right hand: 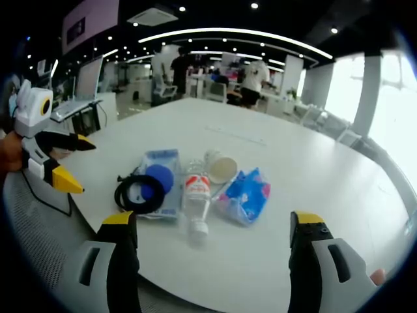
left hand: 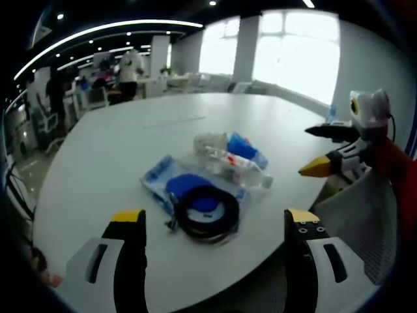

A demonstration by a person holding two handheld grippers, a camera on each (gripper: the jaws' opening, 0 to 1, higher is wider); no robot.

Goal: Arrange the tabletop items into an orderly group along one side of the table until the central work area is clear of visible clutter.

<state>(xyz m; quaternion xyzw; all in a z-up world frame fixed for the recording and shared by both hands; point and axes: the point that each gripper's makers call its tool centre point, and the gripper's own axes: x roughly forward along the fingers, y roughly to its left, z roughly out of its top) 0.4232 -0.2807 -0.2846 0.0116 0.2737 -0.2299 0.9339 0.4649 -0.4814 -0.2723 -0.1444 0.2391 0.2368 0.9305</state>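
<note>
Clutter sits in 1 tight cluster at frame centre in both views, near the close edge of the white surface [right hand: 313, 169]. Black cable coil [right hand: 139, 193] lies on a flat clear pouch with blue print [right hand: 163, 176]; a round blue item [right hand: 161, 177] on that pouch touches the coil. Clear plastic bottle [right hand: 195, 199] with a red label lies on its side just beside the pouch, cap end toward the lower frame. Paper cup [right hand: 221, 165] lies tipped over, touching the bottle's upper end. Blue packet [right hand: 246, 195] is right of the bottle, touching it.

Left gripper view has the same cluster from the opposite side: coil [left hand: 207, 214] nearest, bottle [left hand: 242, 171] and packet [left hand: 246, 147] behind it. The cup there is a pale blur, hard to make out. Pouch print unreadable in both views.

Left tongs [left hand: 217, 228] spread wide, empty, low in frame short of the coil. Right tongs [right hand: 216, 231] also spread, empty, short of the bottle.

Each view catches the other tongs at frame edge, yellow-tipped and parted, off the surface over a grey mesh chair back [left hand: 365, 222].

Background: office desks, people standing far off, bright windows.
</note>
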